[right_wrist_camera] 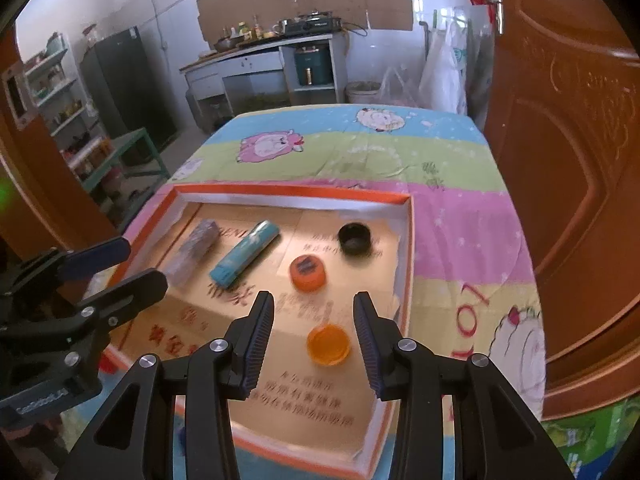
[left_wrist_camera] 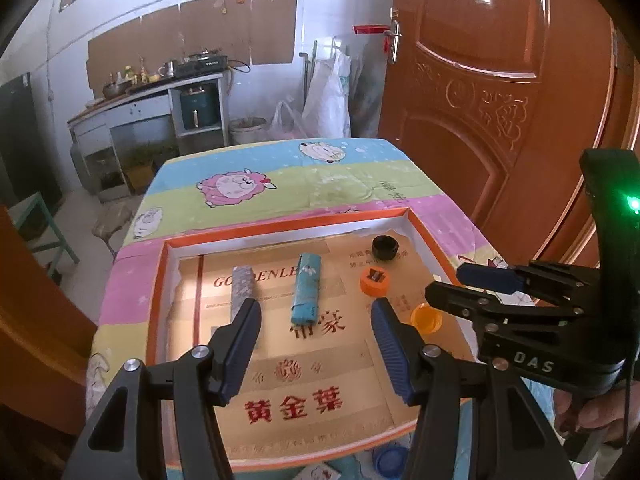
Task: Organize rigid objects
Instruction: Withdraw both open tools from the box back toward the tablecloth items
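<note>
An orange-rimmed shallow box (left_wrist_camera: pixel 280 222) (right_wrist_camera: pixel 404 264) lies on the table. In it lie a grey patterned lighter (left_wrist_camera: pixel 243 290) (right_wrist_camera: pixel 196 250), a teal lighter (left_wrist_camera: pixel 306 288) (right_wrist_camera: pixel 246 252), a black cap (left_wrist_camera: pixel 386 247) (right_wrist_camera: pixel 354 239), an orange cap with a dark insert (left_wrist_camera: pixel 375 281) (right_wrist_camera: pixel 308 273) and an open orange cap (left_wrist_camera: pixel 426 318) (right_wrist_camera: pixel 328 345). My left gripper (left_wrist_camera: pixel 316 316) is open and empty above the box's left half. My right gripper (right_wrist_camera: pixel 314 308) (left_wrist_camera: pixel 472 280) is open and empty, with the open orange cap just below its fingers.
The table has a striped cartoon-sheep cloth (left_wrist_camera: pixel 280 176) (right_wrist_camera: pixel 460 208). A brown door (left_wrist_camera: pixel 500 100) (right_wrist_camera: pixel 568 140) stands close on the right. A kitchen counter (left_wrist_camera: pixel 160 92) and sacks are behind the table. A blue round thing (left_wrist_camera: pixel 390 458) lies at the box's near edge.
</note>
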`<action>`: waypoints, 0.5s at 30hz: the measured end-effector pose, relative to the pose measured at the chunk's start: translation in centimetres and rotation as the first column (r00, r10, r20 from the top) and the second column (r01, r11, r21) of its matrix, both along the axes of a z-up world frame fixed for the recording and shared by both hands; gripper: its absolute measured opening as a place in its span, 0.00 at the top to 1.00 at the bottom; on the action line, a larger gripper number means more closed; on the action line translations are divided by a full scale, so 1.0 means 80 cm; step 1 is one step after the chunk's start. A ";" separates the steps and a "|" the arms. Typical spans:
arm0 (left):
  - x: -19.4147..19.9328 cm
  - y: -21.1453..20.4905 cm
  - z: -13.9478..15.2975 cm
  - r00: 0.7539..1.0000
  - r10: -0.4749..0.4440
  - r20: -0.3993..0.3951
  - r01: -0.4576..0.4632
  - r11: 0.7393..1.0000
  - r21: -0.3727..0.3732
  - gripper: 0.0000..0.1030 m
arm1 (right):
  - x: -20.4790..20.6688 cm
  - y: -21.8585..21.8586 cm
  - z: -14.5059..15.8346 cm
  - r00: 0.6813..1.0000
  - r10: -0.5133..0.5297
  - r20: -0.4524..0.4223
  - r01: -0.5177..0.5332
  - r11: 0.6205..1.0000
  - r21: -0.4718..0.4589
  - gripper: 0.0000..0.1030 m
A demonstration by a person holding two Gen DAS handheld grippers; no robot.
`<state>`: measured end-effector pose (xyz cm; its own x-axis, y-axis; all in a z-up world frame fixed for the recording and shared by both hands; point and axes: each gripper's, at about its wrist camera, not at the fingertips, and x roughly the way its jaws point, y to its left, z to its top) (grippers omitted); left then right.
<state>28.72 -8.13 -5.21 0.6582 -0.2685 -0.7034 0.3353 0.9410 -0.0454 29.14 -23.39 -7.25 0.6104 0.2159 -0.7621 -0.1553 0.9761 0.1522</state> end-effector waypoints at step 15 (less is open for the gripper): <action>-0.073 0.041 0.027 0.994 0.052 0.094 -0.049 0.998 -0.034 0.45 | -0.079 0.018 0.013 0.999 -0.003 0.035 0.004 1.000 -0.011 0.59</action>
